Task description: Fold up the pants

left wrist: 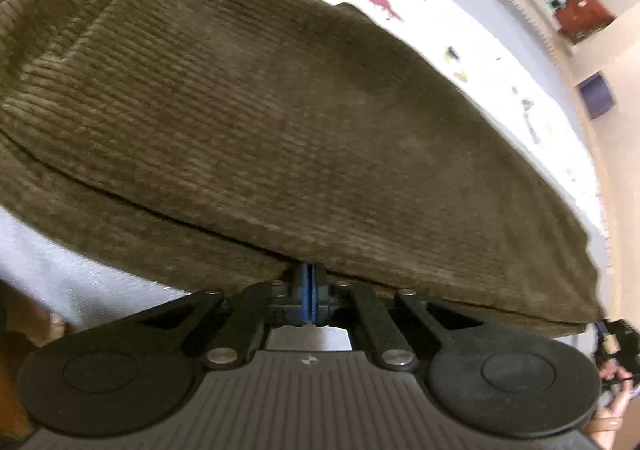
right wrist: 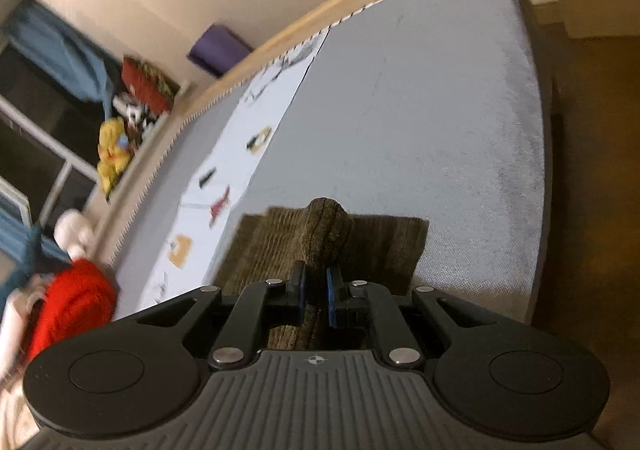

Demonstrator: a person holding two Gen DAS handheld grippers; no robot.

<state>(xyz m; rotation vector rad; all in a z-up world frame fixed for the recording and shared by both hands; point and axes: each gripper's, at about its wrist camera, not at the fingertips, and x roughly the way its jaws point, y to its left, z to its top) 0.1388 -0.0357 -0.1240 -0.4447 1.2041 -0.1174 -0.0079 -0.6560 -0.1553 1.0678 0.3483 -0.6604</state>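
Pants: one pair [left wrist: 280,121], olive corduroy, lying in folded layers on the bed.
Hand-held grippers: two; the left hand-held gripper [left wrist: 308,282] and the right hand-held gripper [right wrist: 316,282], one in each wrist view.
Fingers per gripper: two, each with a blue pad.
Beds: one [right wrist: 440,109], under a grey cover.
Printed white sheets: one [right wrist: 240,153], along the far left of the bed, with at least five small pictures on it.
Red bundles: one [right wrist: 72,306], near left.
Purple blocks: one [right wrist: 218,45], far left by the wall.
Yellow soft toys: one cluster [right wrist: 114,153]; number in it unclear.
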